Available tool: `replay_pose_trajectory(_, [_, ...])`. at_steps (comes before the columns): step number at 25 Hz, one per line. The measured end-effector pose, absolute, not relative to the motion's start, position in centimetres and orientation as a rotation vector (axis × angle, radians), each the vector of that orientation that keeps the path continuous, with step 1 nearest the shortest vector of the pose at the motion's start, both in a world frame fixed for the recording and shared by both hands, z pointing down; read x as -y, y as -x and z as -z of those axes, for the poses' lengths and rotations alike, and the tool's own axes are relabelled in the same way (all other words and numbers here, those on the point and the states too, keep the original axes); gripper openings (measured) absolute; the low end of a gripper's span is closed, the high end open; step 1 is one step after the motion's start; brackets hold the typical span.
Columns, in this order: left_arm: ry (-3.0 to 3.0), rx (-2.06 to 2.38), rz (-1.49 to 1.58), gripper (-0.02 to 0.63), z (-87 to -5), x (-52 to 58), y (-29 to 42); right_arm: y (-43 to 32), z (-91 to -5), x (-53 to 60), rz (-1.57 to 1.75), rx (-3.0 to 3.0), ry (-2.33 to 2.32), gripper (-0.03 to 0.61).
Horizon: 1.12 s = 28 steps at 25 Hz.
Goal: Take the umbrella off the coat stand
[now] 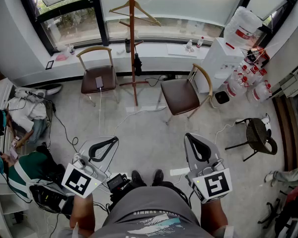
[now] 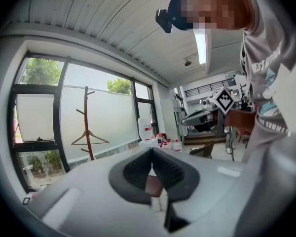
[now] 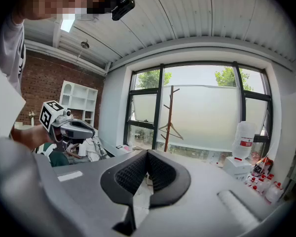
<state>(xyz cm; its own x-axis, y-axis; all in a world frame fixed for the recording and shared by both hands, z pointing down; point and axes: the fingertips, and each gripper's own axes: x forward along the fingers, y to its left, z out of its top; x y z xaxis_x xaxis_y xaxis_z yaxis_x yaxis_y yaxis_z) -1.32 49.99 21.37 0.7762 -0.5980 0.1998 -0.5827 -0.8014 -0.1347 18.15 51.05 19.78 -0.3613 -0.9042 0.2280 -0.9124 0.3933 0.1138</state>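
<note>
umbrella (image 1: 137, 64) hangs on coat stand (image 1: 132, 43) — well apart from left claw (image 1: 114, 140) and right claw (image 1: 188, 135), both closed, empty.

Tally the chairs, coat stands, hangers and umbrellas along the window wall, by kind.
Chairs: 2
Coat stand: 1
Hanger: 1
Umbrella: 1
Total: 5
</note>
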Motion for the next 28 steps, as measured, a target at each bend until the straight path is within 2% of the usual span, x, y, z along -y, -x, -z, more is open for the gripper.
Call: replay_pose_trajectory(28, [2.928,-0.939,0.345,0.002,-22.8,-45.5,5.2,-14.9,-20.9,-46.1,-0.12,2.4,-1.657,0.002])
